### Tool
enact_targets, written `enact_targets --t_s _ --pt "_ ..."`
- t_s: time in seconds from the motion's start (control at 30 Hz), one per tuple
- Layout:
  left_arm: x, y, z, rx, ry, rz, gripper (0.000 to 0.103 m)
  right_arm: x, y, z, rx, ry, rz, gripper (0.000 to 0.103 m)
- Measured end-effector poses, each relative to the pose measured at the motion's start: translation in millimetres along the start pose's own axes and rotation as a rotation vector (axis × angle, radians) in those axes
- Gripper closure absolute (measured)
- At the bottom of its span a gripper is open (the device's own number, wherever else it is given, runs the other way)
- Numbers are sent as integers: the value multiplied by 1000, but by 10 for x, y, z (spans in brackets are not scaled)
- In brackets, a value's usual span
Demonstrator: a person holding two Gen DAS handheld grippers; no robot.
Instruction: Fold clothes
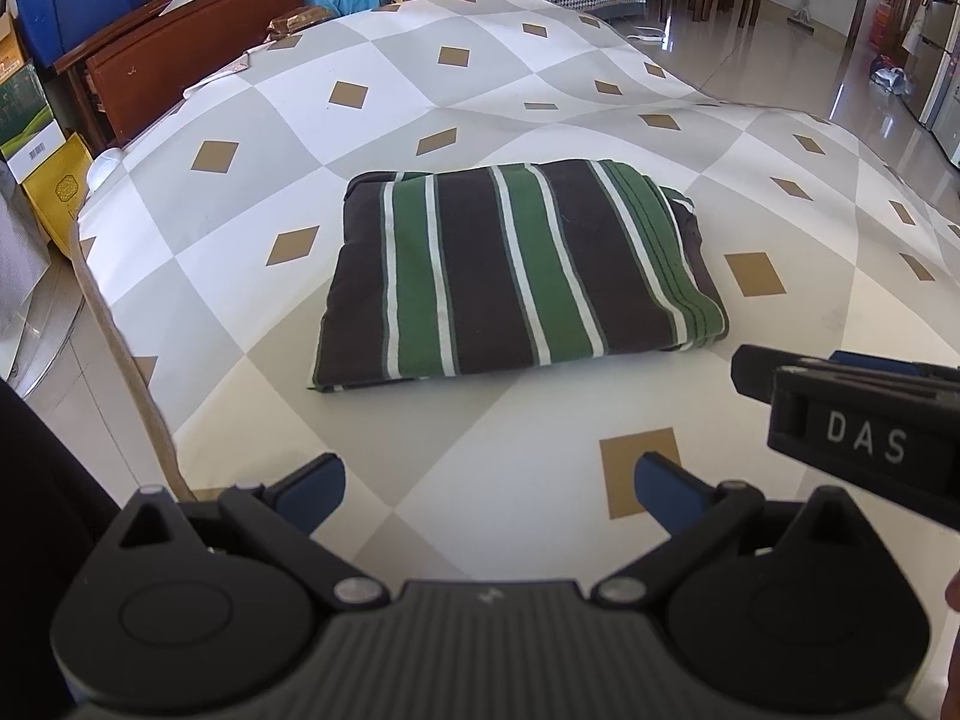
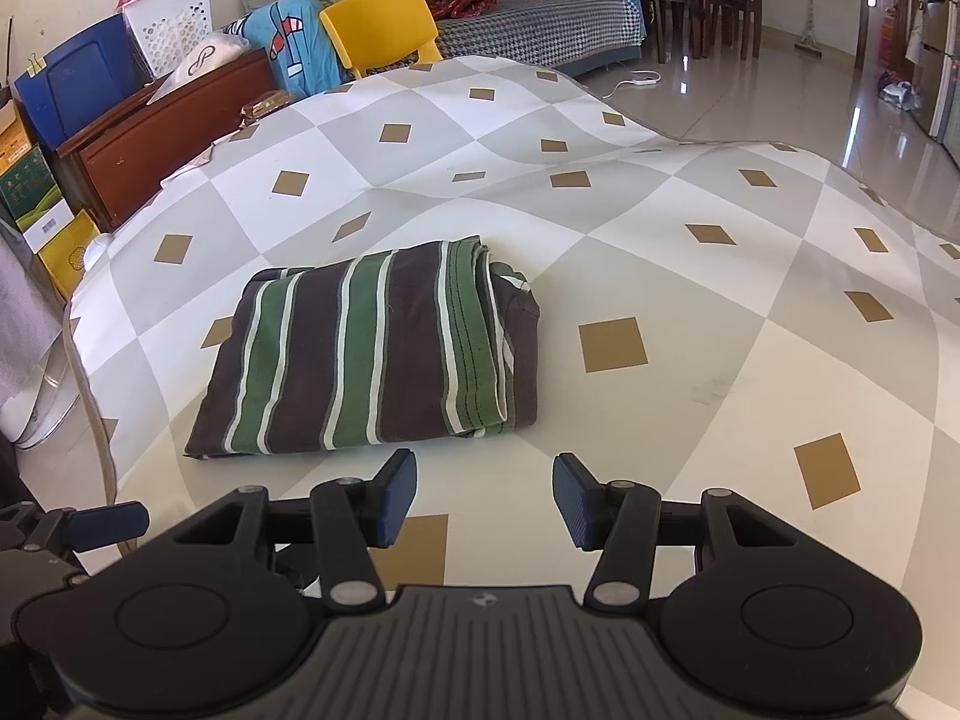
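Left wrist: folded shirt (image 1: 516,270) lies beyond spread left tongs (image 1: 489,492).

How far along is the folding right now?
Done: the green, brown and white striped garment lies folded in a compact rectangle on the diamond-patterned tablecloth. In hand: nothing; the left tongs and right tongs are open, short of it. Left: seemingly nothing.

A dark brown cloth garment with green and white stripes (image 1: 516,267) lies folded into a flat, roughly rectangular bundle on the desk covered by a grey-and-white diamond-patterned cloth (image 1: 420,90), with layered edges showing along the bundle's right side.
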State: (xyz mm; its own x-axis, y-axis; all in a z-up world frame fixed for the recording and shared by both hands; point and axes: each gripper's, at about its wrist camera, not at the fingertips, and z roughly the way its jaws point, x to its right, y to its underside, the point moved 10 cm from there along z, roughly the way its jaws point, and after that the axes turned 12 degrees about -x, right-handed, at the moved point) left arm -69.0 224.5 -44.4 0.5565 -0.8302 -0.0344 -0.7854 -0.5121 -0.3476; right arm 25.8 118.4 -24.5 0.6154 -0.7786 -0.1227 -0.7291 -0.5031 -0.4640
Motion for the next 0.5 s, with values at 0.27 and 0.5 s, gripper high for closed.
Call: enact_targets --t_s 0.27,0.5 --pt "115 -1 -39 7 11 34 0 173 18 -48 -1 10 61 54" --pt "277 26 -34 3 15 86 0 374 60 -126 5 32 113 54"
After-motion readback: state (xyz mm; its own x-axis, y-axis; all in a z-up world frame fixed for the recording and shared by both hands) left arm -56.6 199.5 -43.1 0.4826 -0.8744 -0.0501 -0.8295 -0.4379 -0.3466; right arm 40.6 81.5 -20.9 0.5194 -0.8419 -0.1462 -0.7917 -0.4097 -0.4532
